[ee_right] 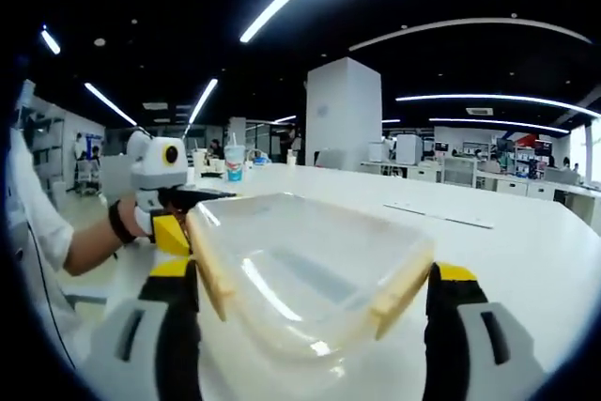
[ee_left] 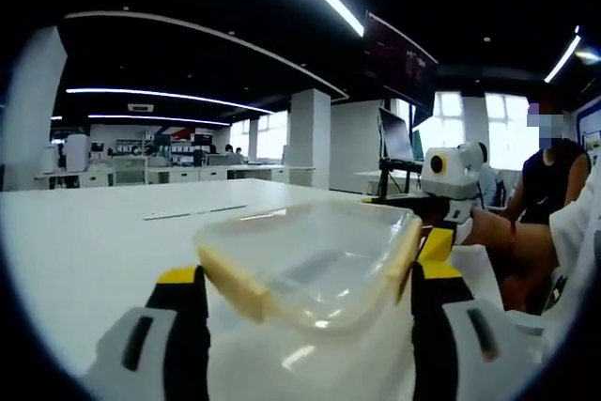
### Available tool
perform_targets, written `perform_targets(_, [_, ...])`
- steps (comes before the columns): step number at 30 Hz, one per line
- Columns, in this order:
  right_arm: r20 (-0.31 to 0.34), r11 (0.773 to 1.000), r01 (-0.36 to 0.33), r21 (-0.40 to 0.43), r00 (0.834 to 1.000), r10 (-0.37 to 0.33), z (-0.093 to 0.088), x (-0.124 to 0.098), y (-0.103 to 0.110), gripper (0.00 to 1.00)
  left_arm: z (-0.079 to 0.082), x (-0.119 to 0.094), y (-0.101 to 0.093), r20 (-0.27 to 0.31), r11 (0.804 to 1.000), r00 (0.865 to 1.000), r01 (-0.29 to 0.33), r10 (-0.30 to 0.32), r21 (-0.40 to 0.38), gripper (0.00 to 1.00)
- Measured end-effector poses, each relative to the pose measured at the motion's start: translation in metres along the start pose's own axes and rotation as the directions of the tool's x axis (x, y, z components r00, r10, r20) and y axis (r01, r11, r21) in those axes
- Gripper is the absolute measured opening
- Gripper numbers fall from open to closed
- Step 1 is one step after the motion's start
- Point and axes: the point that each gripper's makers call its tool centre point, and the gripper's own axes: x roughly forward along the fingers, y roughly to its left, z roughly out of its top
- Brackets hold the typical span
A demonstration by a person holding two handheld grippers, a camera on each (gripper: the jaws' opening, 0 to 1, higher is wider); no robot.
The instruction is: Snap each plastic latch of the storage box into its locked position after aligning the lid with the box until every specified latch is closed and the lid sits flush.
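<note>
On white table (ee_left: 84, 251), clear yellow-latched storage box (ee_left: 310, 265).

One storage box (ee_left: 315, 265), two tools (ee_left: 310, 288)

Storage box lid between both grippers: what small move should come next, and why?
Probably lower the lid level toward the table and look for the box body. The clear lid with yellow latches sits tilted between the left gripper and right gripper, held from opposite sides, and I can't make out a box under it.
</note>
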Motion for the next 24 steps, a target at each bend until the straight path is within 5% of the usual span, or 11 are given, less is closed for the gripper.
perform_targets(12, [-0.038, 1.0, 0.015, -0.004, 0.999, -0.015, -0.0018, 0.0025, -0.0018, 0.98, -0.0018, 0.0024, 0.0006, -0.019, 0.999, 1.0, -0.016, 0.017, 0.028, 0.88])
perform_targets(24, [-0.008, 1.0, 0.017, -0.007, 1.0, -0.017, -0.0028, 0.004, -0.003, 0.99, -0.0029, 0.0023, 0.0021, -0.003, 1.0, 1.0, -0.013, 0.013, 0.022, 0.87])
